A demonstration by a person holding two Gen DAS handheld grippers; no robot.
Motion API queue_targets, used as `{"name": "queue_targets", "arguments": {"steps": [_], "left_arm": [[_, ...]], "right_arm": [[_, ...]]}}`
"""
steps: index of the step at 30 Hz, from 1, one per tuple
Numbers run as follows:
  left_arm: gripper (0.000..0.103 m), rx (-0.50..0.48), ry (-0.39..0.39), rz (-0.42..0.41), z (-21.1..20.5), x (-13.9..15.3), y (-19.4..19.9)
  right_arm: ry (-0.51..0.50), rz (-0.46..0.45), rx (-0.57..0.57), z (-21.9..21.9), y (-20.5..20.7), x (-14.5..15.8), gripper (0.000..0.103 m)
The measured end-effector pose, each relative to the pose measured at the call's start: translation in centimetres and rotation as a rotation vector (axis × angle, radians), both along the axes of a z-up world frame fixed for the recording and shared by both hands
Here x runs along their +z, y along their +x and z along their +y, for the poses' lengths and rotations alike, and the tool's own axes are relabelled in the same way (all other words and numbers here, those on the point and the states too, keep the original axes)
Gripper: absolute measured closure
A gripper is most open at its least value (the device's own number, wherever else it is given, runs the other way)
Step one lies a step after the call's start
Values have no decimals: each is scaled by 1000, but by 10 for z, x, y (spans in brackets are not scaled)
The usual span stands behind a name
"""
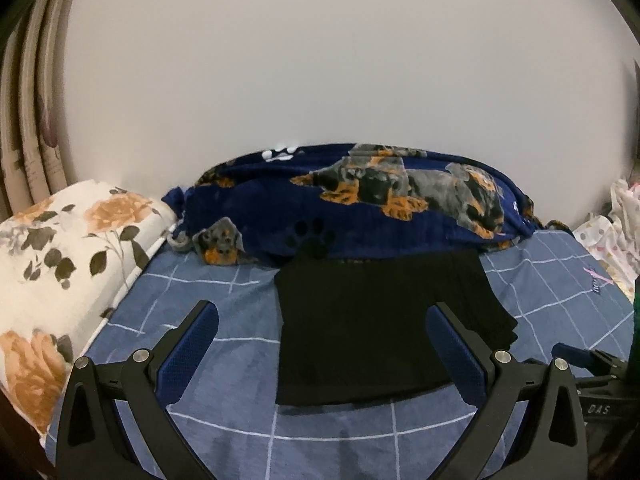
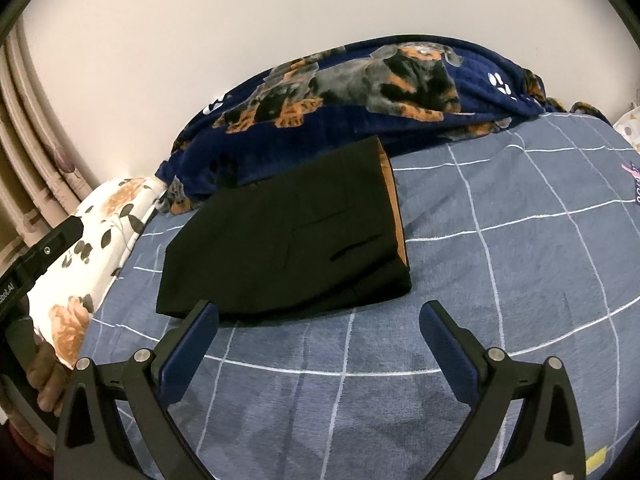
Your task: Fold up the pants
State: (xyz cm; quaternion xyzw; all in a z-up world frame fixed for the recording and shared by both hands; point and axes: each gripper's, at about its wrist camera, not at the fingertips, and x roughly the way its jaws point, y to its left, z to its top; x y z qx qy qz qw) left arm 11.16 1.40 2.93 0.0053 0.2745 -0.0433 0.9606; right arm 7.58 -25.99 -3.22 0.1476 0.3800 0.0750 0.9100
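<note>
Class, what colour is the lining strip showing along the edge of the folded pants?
Orange-tan, on the black pants; clearest in the right wrist view.

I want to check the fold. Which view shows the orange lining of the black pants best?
The right wrist view: the folded black pants show an orange lining strip along their right edge. The left wrist view shows only black fabric, no orange.

Blue bedsheet (image 1: 224, 432) with white grid lines spread over bed. Navy blanket (image 1: 360, 204) with dog and paw prints bunched along plain wall (image 1: 320, 60) at far edge. Floral pillow (image 1: 60, 264), white with orange roses, laid at left side. Curtain (image 1: 28, 120) hung in left corner. Pale dotted fabric (image 1: 608, 240) piled at right edge.
</note>
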Motion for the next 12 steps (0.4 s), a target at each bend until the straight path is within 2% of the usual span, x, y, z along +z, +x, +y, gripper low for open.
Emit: {"name": "queue_targets", "arguments": {"steps": [8,12], "left_arm": [[0,0,-30,-6,1,-11,1],[0,0,-13,6,-1,-15,3]], "right_arm": [[-13,0,4,1,1,-2,2],[-19,-2,3,1,2,-3,2]]}}
